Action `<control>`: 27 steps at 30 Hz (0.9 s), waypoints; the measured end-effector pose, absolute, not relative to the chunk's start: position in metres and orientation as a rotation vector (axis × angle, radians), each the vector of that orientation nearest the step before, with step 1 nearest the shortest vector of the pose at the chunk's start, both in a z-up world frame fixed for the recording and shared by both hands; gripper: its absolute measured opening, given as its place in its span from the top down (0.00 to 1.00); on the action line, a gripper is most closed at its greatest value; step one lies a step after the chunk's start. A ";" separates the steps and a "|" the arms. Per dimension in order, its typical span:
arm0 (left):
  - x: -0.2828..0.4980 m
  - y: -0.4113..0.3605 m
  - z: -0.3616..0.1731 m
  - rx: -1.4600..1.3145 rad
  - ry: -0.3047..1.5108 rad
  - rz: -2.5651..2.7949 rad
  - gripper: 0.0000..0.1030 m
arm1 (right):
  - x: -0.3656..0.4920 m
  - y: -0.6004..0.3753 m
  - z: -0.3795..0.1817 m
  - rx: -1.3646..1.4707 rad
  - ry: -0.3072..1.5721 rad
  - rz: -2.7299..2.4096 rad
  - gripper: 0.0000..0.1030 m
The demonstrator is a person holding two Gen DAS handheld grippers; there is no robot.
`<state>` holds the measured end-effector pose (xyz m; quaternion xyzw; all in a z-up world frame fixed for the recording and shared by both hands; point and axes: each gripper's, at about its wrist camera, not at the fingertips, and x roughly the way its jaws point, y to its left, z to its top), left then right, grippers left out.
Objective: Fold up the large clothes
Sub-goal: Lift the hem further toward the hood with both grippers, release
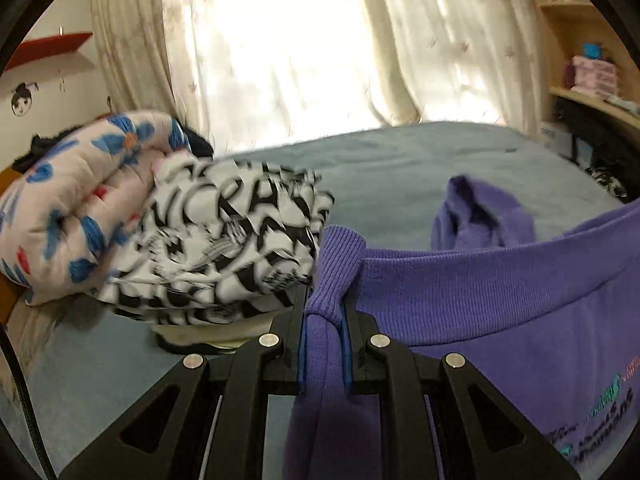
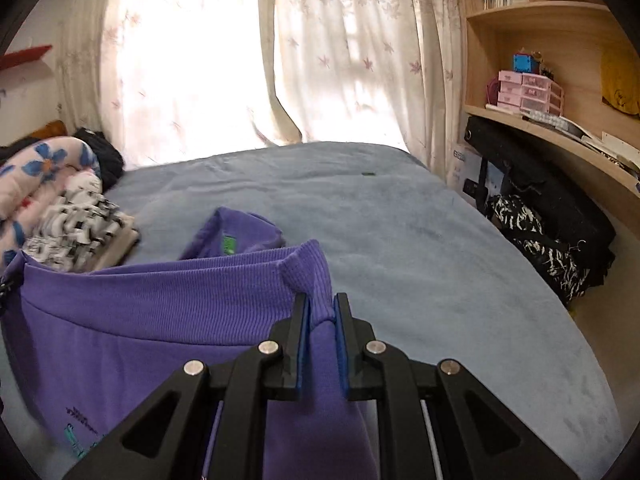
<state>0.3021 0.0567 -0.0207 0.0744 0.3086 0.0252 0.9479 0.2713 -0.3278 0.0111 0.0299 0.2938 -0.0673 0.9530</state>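
The bed [image 2: 400, 216] carried a soft, matte blue cover, smooth and free of creases. Above it hung the purple sweatshirt [image 2: 168, 320], a thick knit with a ribbed hem, stretched between both tools and clear of the cover at that edge. The left gripper [image 1: 323, 312] and right gripper [image 2: 321, 312] were each pinched on a bunched hem corner. Probable faults: the bulky rib could slip from narrow pads under the garment's weight; uneven pull would skew the fold; a swing could disturb the black-and-white folded cloth [image 1: 240, 240] nearby
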 end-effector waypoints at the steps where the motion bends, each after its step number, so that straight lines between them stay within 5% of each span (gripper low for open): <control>1: 0.317 0.053 -0.034 0.151 0.650 0.053 0.89 | 0.284 -0.328 -0.003 0.057 0.623 -0.154 0.89; 8: 0.382 0.017 -0.124 0.298 0.720 0.085 0.90 | 0.351 -0.345 -0.092 0.072 0.811 -0.238 0.89; 16: 0.409 0.031 -0.172 0.200 0.823 0.063 0.86 | 0.367 -0.344 -0.130 0.073 0.838 -0.245 0.88; 19: 0.413 0.040 -0.176 0.144 0.849 0.058 0.71 | 0.369 -0.346 -0.130 0.073 0.848 -0.246 0.87; 21: 0.415 0.054 -0.174 0.094 0.865 0.078 0.50 | 0.370 -0.345 -0.129 0.066 0.862 -0.241 0.84; 27: 0.389 0.056 -0.140 0.068 0.863 0.069 0.48 | 0.355 -0.339 -0.098 0.091 0.896 -0.240 0.78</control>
